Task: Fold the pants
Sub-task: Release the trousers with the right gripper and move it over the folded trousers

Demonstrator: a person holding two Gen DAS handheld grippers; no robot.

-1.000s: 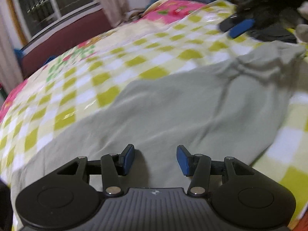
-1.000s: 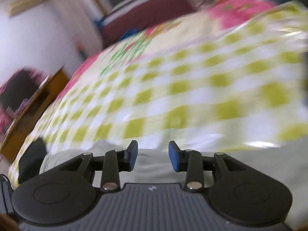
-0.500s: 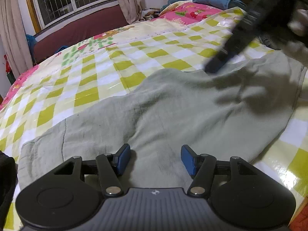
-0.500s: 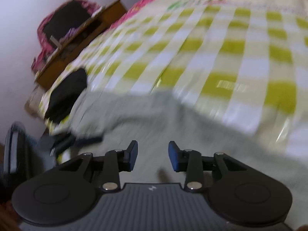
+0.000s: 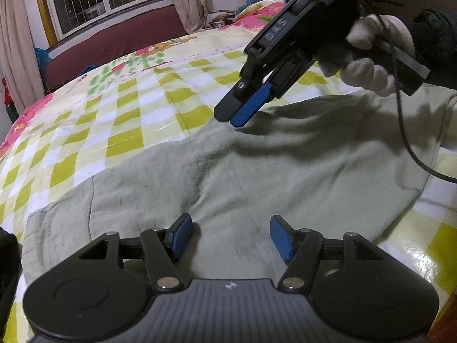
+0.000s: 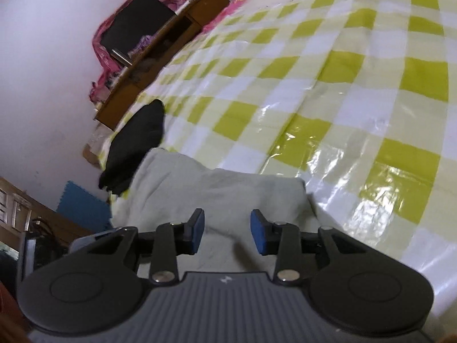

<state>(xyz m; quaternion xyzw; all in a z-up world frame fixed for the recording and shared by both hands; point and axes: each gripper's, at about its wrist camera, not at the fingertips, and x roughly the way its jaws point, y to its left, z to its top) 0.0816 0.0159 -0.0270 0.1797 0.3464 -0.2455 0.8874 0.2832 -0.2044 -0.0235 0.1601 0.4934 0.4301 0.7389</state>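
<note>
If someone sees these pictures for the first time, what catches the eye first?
The pale green pants spread across the yellow-checked bed cover. Above their far edge hangs the right gripper, held in a white-gloved hand, while the left gripper stands open over the near part.

I see pale grey-green pants (image 5: 257, 171) lying flat, lightly wrinkled, across the lower half of my left view, hem at lower left.

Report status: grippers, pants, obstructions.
Left gripper open, low over pants. Right gripper open above far edge. Pants unfolded on bed. Black cloth beside pants.
</note>
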